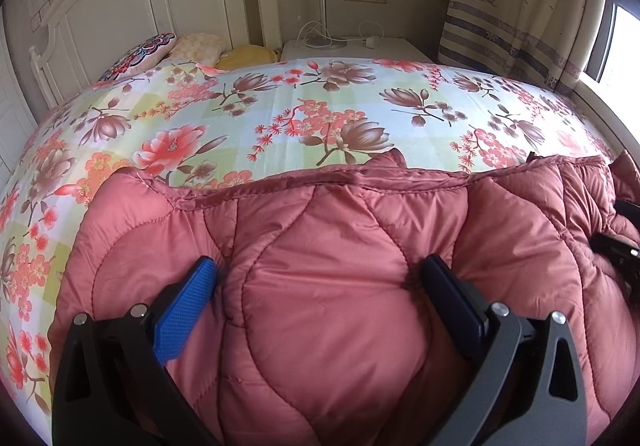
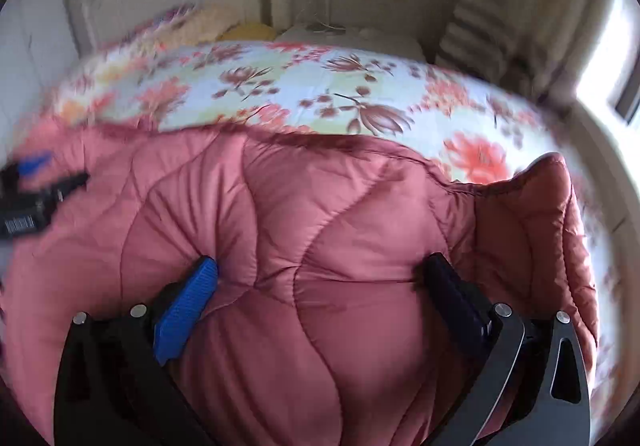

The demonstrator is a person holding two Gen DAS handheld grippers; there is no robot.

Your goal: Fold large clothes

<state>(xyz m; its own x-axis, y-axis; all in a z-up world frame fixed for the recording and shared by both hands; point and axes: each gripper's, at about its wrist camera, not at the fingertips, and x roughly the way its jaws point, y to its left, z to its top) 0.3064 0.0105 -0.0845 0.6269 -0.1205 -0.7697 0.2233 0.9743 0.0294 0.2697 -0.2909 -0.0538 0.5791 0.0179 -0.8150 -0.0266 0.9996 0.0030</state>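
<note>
Pink quilted padding fills the lower half of my left wrist view: the coat point(image 1: 352, 286) lies bunched on the floral sheet point(image 1: 256, 118), its seamed edge running from 9 to 3 o'clock across the middle. My left gripper point(image 1: 320, 274) has its jaws spread wide, a fat puff of coat bulging between the blue pad point(image 1: 186, 310) and the dark pad point(image 1: 456, 302); whether they truly squeeze it I cannot tell. At 3 o'clock part of the other gripper shows against the coat.

In the right wrist view, blurred toward the edges, the coat point(image 2: 340, 266) again takes the lower half. My right gripper point(image 2: 320, 274) is likewise spread around a thick bulge. A flap point(image 2: 532, 222) stands up at 3 o'clock, and the left gripper sits at 9 o'clock.

I judge the fold only partway: the coat is lumpy, one flap unsettled, and flattening and further folds remain.
</note>
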